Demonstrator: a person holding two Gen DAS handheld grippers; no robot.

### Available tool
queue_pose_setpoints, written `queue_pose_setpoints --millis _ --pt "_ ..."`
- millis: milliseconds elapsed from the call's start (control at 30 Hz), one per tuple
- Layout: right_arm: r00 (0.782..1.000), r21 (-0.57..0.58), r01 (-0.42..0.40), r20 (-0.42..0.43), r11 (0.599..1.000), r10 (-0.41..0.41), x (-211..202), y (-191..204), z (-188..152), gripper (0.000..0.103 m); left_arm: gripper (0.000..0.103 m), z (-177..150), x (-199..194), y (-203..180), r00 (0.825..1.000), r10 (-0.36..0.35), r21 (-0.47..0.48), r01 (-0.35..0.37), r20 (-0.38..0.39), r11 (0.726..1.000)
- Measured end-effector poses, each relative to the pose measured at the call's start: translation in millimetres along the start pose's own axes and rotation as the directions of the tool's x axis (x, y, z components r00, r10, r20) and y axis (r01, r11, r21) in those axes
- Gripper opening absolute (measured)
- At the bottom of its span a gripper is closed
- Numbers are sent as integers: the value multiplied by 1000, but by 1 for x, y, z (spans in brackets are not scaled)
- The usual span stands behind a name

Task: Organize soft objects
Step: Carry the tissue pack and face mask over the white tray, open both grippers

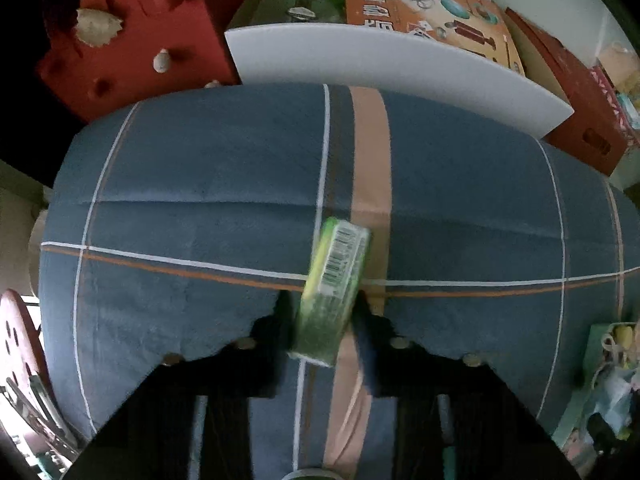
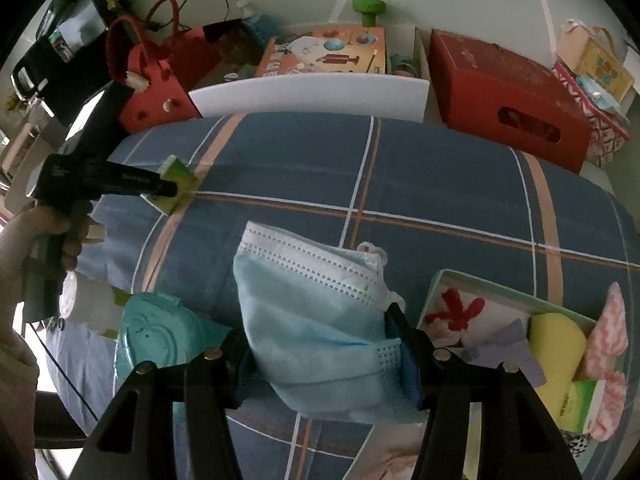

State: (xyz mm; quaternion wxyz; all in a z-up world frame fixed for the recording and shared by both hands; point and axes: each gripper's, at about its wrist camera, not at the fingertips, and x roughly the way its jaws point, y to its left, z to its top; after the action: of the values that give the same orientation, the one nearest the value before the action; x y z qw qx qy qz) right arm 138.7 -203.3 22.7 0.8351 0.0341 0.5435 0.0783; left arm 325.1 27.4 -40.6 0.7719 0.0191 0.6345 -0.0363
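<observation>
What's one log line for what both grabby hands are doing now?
left gripper: shut on green tissue pack | right gripper: shut on blue face mask | both over plaid bedding

Bed cover (image 2: 440, 168) spans the middle. Tray (image 2: 436, 292) sits on it at near right, holding a sponge (image 2: 556, 340), a cloth (image 2: 608, 328) and a small pack (image 2: 580, 404). Round lid (image 2: 160, 340) lies near left. White board (image 2: 312, 94) stands behind the cover; picture box (image 2: 324, 50) behind the board, tote bag (image 2: 156, 88) far left, red box (image 2: 508, 92) far right.
</observation>
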Motion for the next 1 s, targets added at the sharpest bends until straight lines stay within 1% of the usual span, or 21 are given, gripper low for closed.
queue_pose_setpoints --millis 67,167,233,333,400,467,533,567,600,667,767,900,967,1000 --pt "1000 7 -5 0 1000 5 1 -1 -1 59 23 -2 -4 0 1000 -1 3 1 5 1000" --pt "1000 20 -12 13 1000 12 -4 -2 -3 59 22 -10 -19 6 999 -35 -29 36 25 999" --pt "999 30 -20 32 999 19 -12 -1 -5 59 22 -17 -37 13 997 -61 -60 64 51 996" --pt "997 57 -26 78 998 22 -30 -3 -10 59 22 -34 -72 19 988 -101 -74 111 117 991" --pt "993 79 -22 114 997 13 -44 -4 -16 59 22 -52 -100 21 977 -123 -80 138 174 987" --pt "988 105 -16 154 994 0 -58 -5 -24 59 23 -74 -127 19 960 -135 -64 156 247 986" --pt "982 132 3 188 991 -28 -71 -5 -33 59 23 -98 -150 16 938 -152 -47 176 312 983" --pt "978 143 26 204 989 -55 -77 -5 -38 59 23 -115 -161 14 923 -175 -45 202 344 978" --pt "973 159 46 216 986 -81 -83 -5 -45 59 23 -124 -166 12 913 -193 -41 223 359 974" --pt "968 196 55 231 979 -101 -91 -8 -58 59 23 -144 -172 6 898 -229 -34 260 377 965" --pt "965 244 52 235 968 -112 -96 -17 -80 59 23 -175 -175 -14 884 -257 -1 280 391 960" --pt "960 300 94 224 949 -166 -101 -40 -106 59 23 -200 -174 -46 873 -283 46 290 397 956" --pt "954 333 109 228 937 -192 -105 -54 -117 59 23 -211 -174 -65 868 -306 70 303 392 950" --pt "951 349 121 229 929 -209 -106 -62 -122 59 23 -215 -173 -81 867 -313 90 303 388 949"
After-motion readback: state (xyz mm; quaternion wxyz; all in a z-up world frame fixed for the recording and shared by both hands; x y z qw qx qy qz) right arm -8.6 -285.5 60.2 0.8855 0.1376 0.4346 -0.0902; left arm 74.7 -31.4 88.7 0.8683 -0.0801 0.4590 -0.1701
